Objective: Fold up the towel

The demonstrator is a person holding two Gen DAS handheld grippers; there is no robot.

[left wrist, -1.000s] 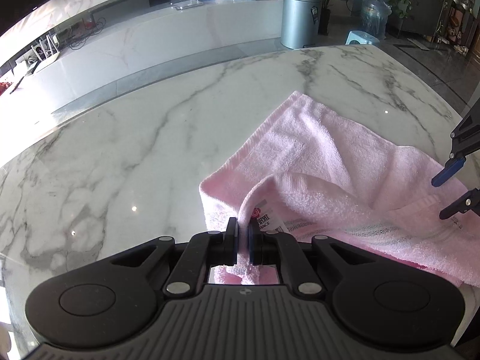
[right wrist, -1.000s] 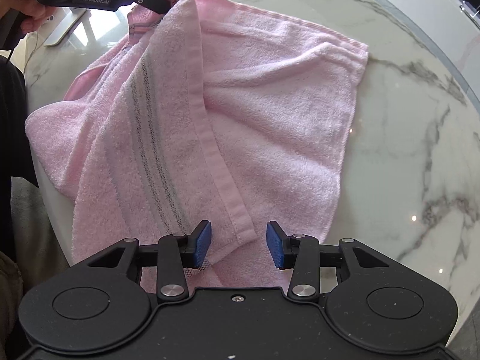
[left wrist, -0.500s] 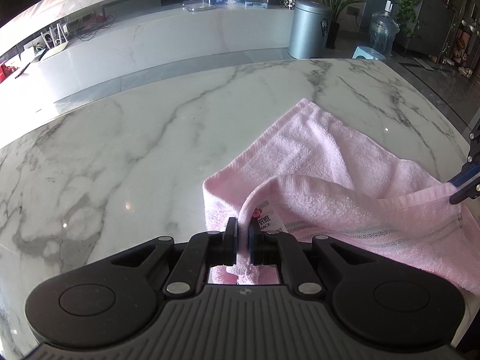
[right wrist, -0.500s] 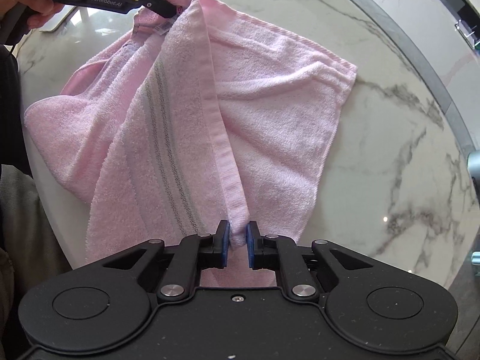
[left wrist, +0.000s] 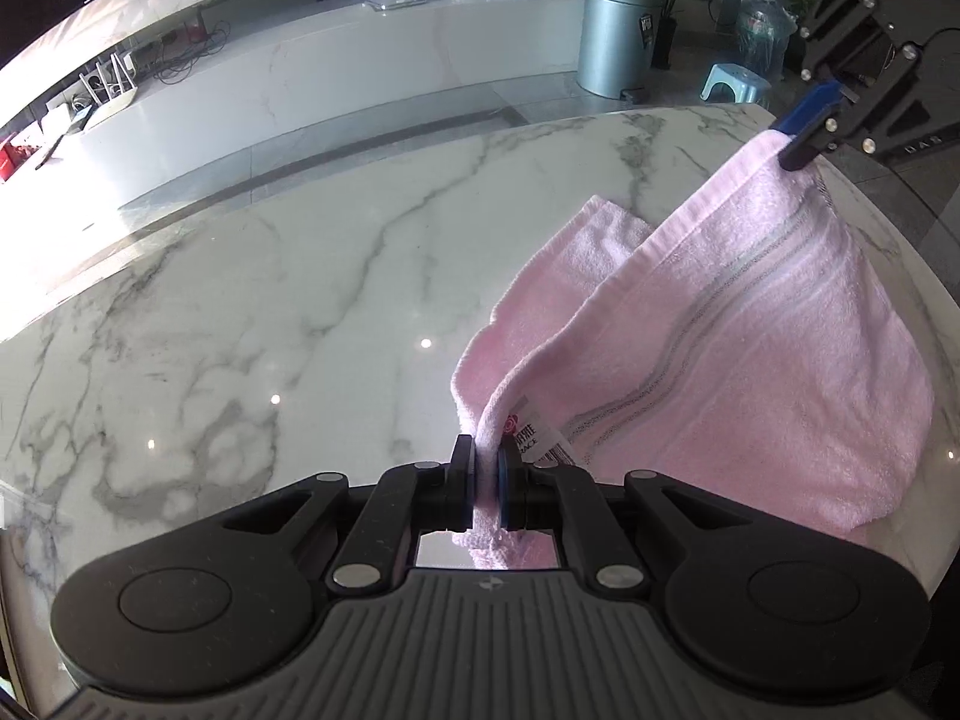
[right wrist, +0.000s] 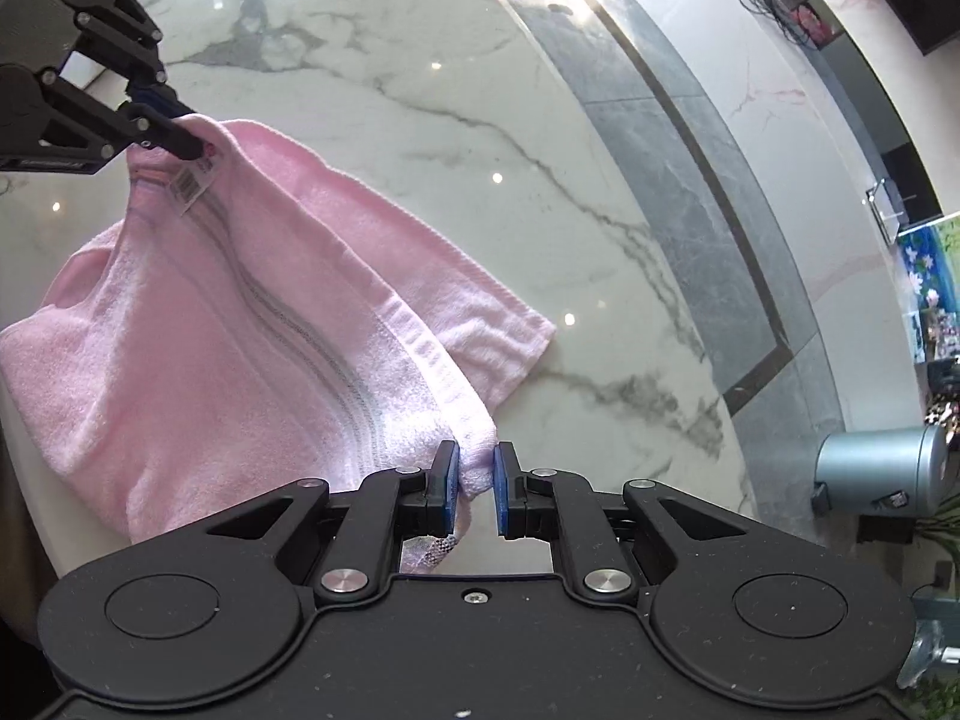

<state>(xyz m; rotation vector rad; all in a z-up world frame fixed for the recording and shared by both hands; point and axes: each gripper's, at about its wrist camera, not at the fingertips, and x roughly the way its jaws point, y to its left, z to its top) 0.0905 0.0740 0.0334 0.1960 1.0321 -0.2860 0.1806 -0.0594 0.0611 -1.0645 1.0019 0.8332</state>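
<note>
Both grippers clamped on towel, hem strung between them.
Your right gripper (right wrist: 476,483) pinches a towel (right wrist: 198,348) corner between its blue pads; the left pad presses the cloth, the gap at the right pad is unclear. Left gripper (right wrist: 180,138), top left, grips the corner with the label (right wrist: 191,181). Far corner rests on the marble table (right wrist: 480,120). Grey bin (right wrist: 879,468) at right.

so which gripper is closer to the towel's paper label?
Left. The left gripper has its jaws shut on the towel corner right beside the label. The right gripper grips the opposite end of that hem, away from it.
</note>
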